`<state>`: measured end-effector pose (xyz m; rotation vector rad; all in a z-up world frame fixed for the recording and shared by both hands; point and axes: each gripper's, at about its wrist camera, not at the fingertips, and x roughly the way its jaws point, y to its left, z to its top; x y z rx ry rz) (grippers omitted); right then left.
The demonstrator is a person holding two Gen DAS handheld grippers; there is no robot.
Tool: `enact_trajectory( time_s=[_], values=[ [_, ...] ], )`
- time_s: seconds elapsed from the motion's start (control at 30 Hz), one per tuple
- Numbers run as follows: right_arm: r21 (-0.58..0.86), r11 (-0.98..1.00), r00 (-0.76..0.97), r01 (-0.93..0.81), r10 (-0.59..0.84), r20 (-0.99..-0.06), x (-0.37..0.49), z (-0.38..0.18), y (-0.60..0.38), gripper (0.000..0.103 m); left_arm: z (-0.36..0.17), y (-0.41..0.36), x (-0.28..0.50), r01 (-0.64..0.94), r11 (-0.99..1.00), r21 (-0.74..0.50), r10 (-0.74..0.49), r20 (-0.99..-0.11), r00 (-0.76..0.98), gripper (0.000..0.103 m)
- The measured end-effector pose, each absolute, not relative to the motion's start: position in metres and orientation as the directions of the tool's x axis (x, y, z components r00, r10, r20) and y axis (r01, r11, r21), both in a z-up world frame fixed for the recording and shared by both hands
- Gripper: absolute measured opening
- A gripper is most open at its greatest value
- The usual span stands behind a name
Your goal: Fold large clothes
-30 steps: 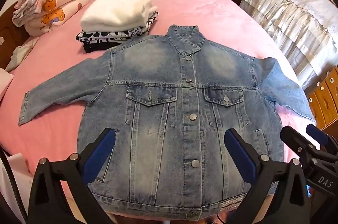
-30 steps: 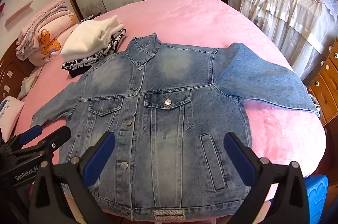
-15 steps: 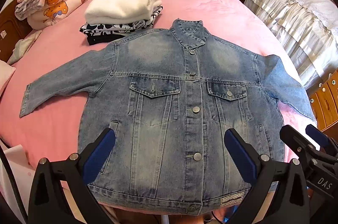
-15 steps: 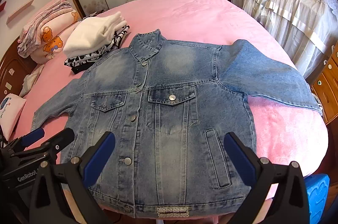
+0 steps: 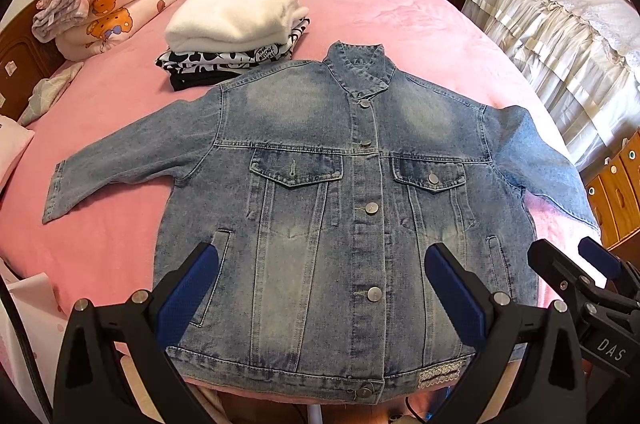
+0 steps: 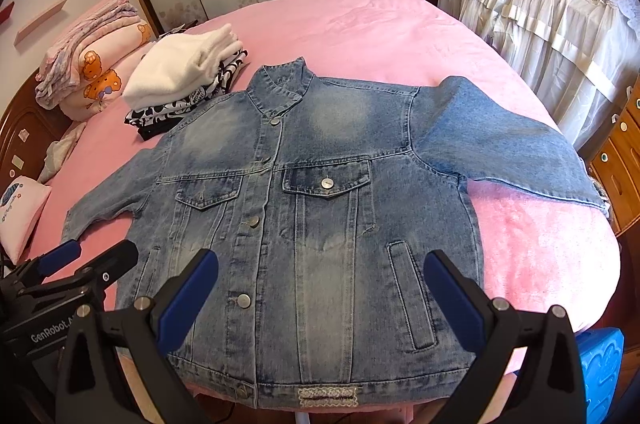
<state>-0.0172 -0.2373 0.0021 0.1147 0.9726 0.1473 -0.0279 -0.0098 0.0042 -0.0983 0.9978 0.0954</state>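
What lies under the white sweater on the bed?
Under the white sweater is a black-and-white patterned garment, folded, and below that something black. Only their edges show; the rest is covered. The stack sits on the pink bed.

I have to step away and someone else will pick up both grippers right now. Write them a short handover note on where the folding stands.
Left gripper: open, holding nothing, hovering over the lower front of the denim jacket.
Right gripper: open, holding nothing, over the same hem area, beside the left one.
Jacket: spread flat, front up and buttoned, on the pink bed, hem at the near edge, both sleeves out to the sides.
Done: a stack of folded clothes sits on the bed beyond the jacket's collar.
Left: the whole jacket fold; no fold is started, then probably add it to the stack.
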Motion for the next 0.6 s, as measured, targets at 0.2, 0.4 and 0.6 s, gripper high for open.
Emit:
enact_trajectory(
  time_s=[0.2,0.4,0.6],
  values=[
    [0.163,0.984,0.558,-0.076,0.177,-0.811,-0.022,0.006,-0.240,0.103,0.007,-0.012,-0.030,-0.121,0.992,-0.033,0.038,-0.839,0.544,0.102],
    [0.164,0.984,0.556,-0.070,0.175,-0.812,-0.026,0.006,-0.242,0.103,0.009,-0.016,-0.033,-0.110,0.994,-0.026,0.038,-0.837,0.546,0.102],
    [0.165,0.984,0.561,-0.065,0.173,-0.809,-0.029,0.007,-0.246,0.103,0.010,-0.019,-0.037,-0.102,0.995,-0.023,0.038,-0.834,0.551,0.102]
  ],
)
